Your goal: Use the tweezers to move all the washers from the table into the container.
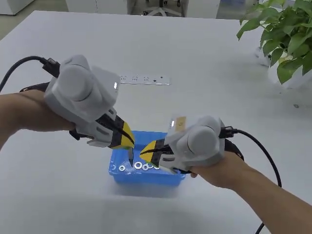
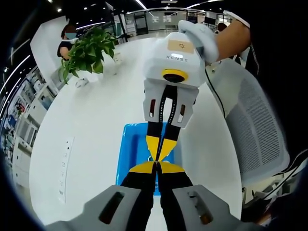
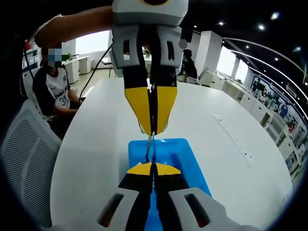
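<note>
White tabletop [image 1: 209,58], matte, in a bright open-plan office. Nearest the camera, the person's left hand [image 1: 29,114] and right hand [image 1: 222,170] each wrap a pale grey gripper body. Left gripper [image 1: 130,145] comes in from the left, nose tilted down. Right gripper [image 1: 143,154] comes in from the right, lower and flatter. The two sets of tips sit close together over the blue rectangular plastic container [image 1: 146,178], toward its front wall.

Left gripper's yellow-padded fingers [image 3: 139,106] are pressed together on thin metal tweezers [image 1: 130,157], which hang from the tips and point down into the container. Right gripper's fingers [image 3: 139,169] are likewise closed up, no gap between them. In the right gripper view the lower end of the thin metal tweezers runs down to them, but whether they pinch it I cannot tell.

Small silver ring washers [image 1: 138,166] lie inside the container in a loose row along the front wall, just under the tweezer tip. Whether the tip touches one is too small to judge.

Farther back on the tabletop lies a flat white power strip [image 1: 145,79], well apart from the container. At the far right edge stands a green leafy potted plant [image 1: 282,34].

Beyond the tabletop, the left gripper view has a white mesh office chair [image 2: 257,120] beside the edge. The right gripper view has a seated person in a white T-shirt [image 3: 57,91], with desks and ceiling lights behind.
</note>
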Available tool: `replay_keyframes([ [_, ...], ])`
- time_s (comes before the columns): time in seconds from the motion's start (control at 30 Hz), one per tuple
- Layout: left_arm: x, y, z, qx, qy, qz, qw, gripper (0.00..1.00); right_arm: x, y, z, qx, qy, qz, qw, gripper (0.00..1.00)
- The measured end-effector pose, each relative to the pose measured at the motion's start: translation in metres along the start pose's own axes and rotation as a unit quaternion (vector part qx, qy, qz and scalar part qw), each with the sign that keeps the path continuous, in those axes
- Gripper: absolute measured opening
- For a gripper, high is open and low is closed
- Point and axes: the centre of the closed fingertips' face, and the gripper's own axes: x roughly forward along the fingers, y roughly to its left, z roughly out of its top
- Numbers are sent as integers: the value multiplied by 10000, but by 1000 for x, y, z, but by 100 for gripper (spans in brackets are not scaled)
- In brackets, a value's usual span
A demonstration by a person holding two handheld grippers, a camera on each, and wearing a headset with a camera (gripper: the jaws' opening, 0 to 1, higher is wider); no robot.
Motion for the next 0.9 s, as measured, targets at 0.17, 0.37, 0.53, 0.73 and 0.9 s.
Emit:
replay_keyframes([
  [0.17, -7, -2, 6, -6, -97, 52, 9999, 5, -1, 2, 0, 5, -11, 12, 10000, 8],
  [0.37, -14, -8, 13, 30, -169, 62, 9998, 5, -3, 5, 3, -50, -52, 14, 10000, 15],
  [0.53, -20, -14, 22, 62, -287, 72, 9995, 5, -4, 9, 8, -69, -109, 49, 9999, 17],
  [0.73, -29, -22, 32, 72, -454, 88, 9989, 5, -3, 16, 13, -104, -186, 136, 9997, 17],
  [0.9, -35, -26, 36, 43, -539, 140, 9984, 5, -6, 23, 19, -161, -303, 192, 9992, 12],
])
